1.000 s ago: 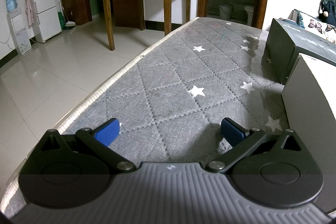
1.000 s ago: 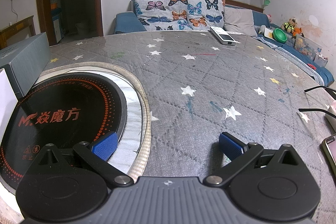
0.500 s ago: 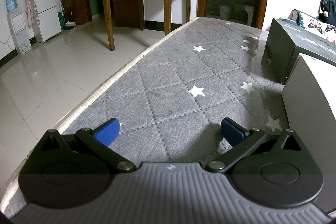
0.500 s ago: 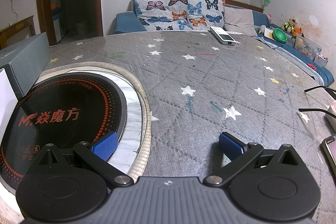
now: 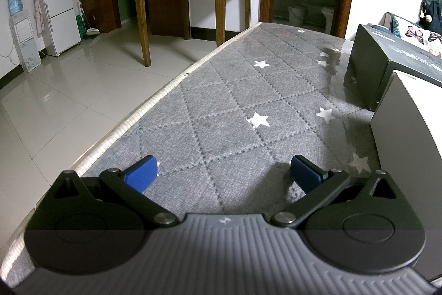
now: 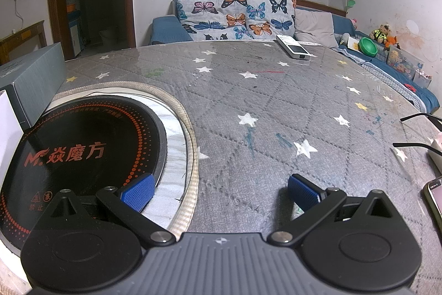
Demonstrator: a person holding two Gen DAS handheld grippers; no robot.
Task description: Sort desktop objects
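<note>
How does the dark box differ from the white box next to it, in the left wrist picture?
The dark grey cardboard box lies farther from the camera; the plain white box is nearer, at the right edge. The dark box carries pale printed text on its top; the white box shows no print. Both stand on the grey star-patterned table cover.

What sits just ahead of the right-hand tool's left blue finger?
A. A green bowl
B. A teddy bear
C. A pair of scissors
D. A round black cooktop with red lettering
D: in the right wrist view, the round black cooktop with red lettering lies directly ahead of the open right gripper's left finger, set into the grey star-patterned tabletop.
</note>
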